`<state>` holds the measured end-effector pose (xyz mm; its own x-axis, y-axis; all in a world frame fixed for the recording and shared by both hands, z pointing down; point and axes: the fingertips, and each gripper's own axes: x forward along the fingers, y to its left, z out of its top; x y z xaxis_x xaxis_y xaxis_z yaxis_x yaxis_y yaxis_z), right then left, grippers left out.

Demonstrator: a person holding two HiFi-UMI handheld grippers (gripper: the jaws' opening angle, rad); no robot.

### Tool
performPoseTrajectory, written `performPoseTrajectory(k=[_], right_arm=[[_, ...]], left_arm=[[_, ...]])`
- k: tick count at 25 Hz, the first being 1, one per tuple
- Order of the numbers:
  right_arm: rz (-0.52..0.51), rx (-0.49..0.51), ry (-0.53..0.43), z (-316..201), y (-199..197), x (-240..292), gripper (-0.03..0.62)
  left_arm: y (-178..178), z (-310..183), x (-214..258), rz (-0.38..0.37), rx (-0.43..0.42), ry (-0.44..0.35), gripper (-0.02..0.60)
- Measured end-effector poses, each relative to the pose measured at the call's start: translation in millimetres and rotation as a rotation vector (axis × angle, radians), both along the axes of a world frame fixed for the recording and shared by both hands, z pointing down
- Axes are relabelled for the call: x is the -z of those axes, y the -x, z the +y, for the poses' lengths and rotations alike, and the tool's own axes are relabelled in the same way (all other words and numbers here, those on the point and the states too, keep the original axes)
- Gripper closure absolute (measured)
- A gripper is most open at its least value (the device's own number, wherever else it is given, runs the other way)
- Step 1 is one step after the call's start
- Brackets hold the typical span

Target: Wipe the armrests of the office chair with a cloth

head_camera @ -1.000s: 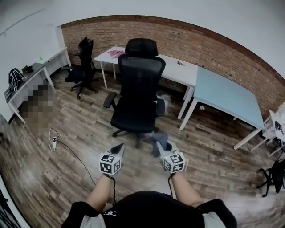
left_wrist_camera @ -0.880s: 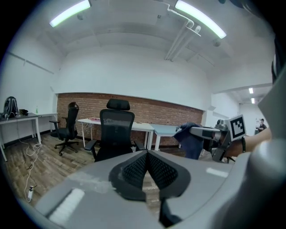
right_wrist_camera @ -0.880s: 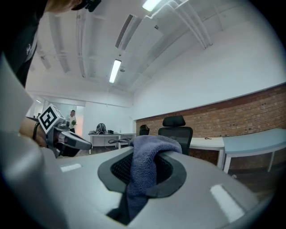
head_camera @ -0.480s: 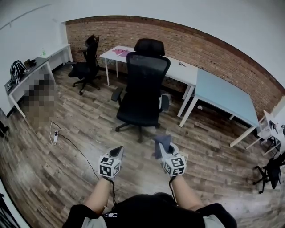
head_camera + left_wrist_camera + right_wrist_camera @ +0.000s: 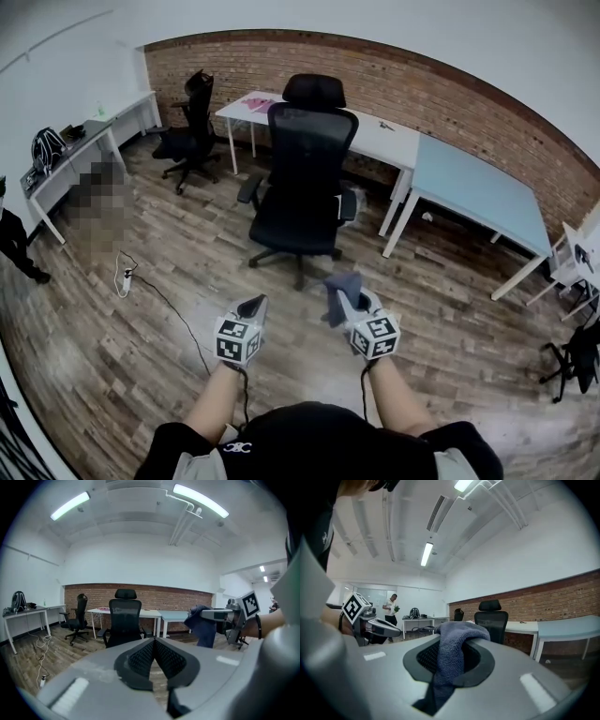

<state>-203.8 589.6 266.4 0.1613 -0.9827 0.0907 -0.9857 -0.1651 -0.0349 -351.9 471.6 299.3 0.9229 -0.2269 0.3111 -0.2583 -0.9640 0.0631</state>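
A black mesh office chair (image 5: 302, 183) stands on the wood floor ahead of me with its back toward me, its left armrest (image 5: 247, 190) and right armrest (image 5: 350, 204) sticking out at the sides. My right gripper (image 5: 339, 298) is shut on a blue-grey cloth (image 5: 341, 294), which drapes over its jaws (image 5: 451, 653). My left gripper (image 5: 252, 307) is shut with nothing in it. Both grippers are held low in front of me, well short of the chair (image 5: 123, 626).
A white desk (image 5: 375, 141) and a light blue table (image 5: 473, 199) stand behind the chair along the brick wall. A second black chair (image 5: 192, 131) is at the back left. A power strip with its cable (image 5: 126, 278) lies on the floor to the left.
The view has swung slightly, so the chair sits a little further right and up in the head view. Both grippers have stayed close together in front of me with the cloth still held.
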Motion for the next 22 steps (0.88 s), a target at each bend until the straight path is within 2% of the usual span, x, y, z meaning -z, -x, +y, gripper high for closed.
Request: performPoseTrajectory(k=[9,22], right_arm=[[0.018,0.019,0.014,40.8,-17.6,5.5,0.545],[0.026,0.066,0.038,47.4,-10.2,-0.8,0.545]], left_arm=[[-19.0,44.6,1.3,-0.019,0.008,0.008,0.577],[-11.5,55.1,2.1,-0.034,0.038,0.011,0.577]])
